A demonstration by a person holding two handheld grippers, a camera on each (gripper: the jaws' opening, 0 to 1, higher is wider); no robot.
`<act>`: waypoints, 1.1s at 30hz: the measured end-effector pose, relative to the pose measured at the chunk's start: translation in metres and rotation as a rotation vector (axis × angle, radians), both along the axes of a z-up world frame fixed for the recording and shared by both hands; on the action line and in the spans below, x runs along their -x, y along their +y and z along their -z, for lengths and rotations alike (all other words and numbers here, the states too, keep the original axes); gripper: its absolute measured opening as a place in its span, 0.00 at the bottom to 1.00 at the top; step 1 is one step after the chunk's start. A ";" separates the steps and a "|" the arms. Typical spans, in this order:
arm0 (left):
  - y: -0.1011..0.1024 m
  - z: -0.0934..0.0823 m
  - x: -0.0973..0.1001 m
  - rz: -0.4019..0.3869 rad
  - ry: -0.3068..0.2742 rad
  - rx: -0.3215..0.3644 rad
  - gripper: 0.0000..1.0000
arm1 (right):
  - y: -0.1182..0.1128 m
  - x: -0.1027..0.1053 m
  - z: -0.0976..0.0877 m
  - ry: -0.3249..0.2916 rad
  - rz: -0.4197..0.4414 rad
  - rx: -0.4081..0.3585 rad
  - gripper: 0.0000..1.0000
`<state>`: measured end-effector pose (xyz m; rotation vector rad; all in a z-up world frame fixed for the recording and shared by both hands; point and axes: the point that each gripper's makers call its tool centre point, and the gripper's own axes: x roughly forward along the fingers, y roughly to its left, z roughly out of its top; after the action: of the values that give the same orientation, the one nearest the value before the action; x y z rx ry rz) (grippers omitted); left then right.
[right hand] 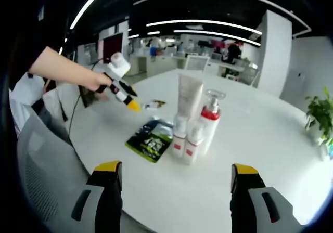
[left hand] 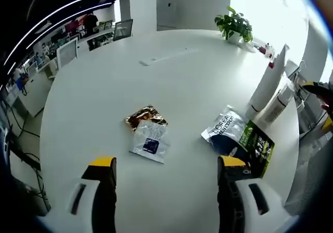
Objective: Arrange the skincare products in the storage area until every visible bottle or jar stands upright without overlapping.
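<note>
white tabletop (left hand: 182, 72) carries upright bottles (right hand: 195, 124) beside flat sachets (left hand: 149, 134); left tongs (left hand: 167, 168) and right tongs (right hand: 176, 173) both gape, grasping nothing.

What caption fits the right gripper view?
Open right gripper faces upright bottles and a green sachet on a white table.

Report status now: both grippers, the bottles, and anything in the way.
Left gripper open, empty, above sachets. Right gripper open, empty, short of bottles. Bottles upright, clustered close. Flat packets lie beside them.
</note>
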<state>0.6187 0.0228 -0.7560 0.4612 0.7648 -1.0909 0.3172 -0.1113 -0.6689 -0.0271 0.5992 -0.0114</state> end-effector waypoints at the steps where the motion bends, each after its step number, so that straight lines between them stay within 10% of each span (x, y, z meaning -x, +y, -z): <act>1: 0.000 0.001 -0.002 -0.004 0.000 -0.001 0.74 | 0.000 0.000 0.001 0.002 0.003 -0.002 0.89; 33: -0.027 0.032 -0.022 0.195 0.037 -0.158 0.49 | 0.001 0.003 0.012 0.056 0.001 -0.013 0.89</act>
<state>0.6403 -0.0046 -0.7876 0.6620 0.8556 -1.2280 0.3142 -0.1101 -0.6807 -0.0144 0.6549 -0.0078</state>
